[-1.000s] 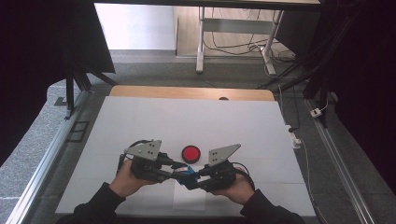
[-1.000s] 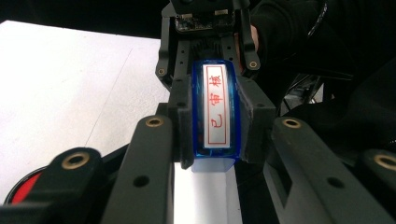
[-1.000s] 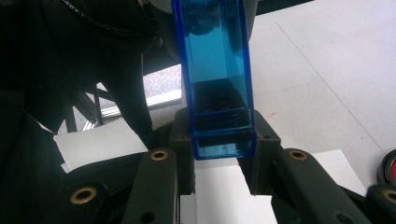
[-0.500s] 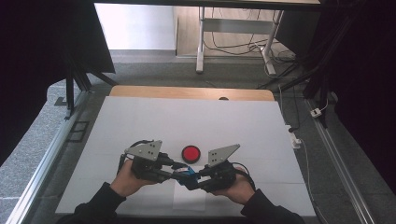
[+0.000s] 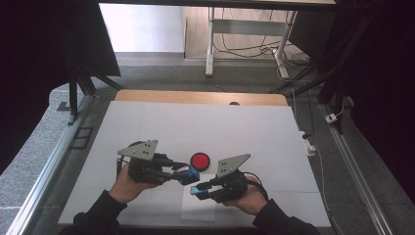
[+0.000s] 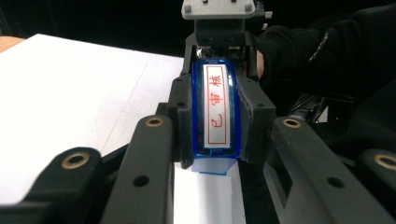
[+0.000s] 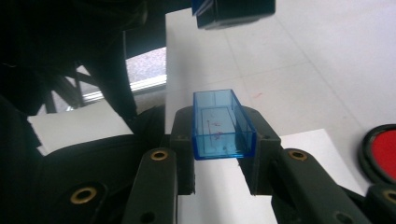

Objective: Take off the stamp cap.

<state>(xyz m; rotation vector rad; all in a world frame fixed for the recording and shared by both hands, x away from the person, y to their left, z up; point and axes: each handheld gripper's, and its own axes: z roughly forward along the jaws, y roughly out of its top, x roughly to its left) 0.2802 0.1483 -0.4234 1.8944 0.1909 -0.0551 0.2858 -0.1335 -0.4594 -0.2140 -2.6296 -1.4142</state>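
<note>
We hold a blue self-inking stamp (image 6: pixel 215 114) clenched in our left gripper (image 5: pixel 188 175), its face with red characters turned toward the left gripper view, while our right gripper (image 5: pixel 198 191) is clamped on the stamp's clear blue cap (image 7: pixel 222 126). Both hang just above a white paper sheet (image 5: pixel 198 208) at the near edge of the table (image 5: pixel 147 122), with the red ink pad (image 5: pixel 199 160) just beyond them. The two parts sit close together but apart — the cap is off. The risk, as we judge it, is smearing: the bare stamp face could brush the right gripper or mark the sheet askew if we tilt on the way down. The smooth cap could also slip from its jaws. Against the earlier frames, both grippers sit in almost the same place — little has shifted.
</note>
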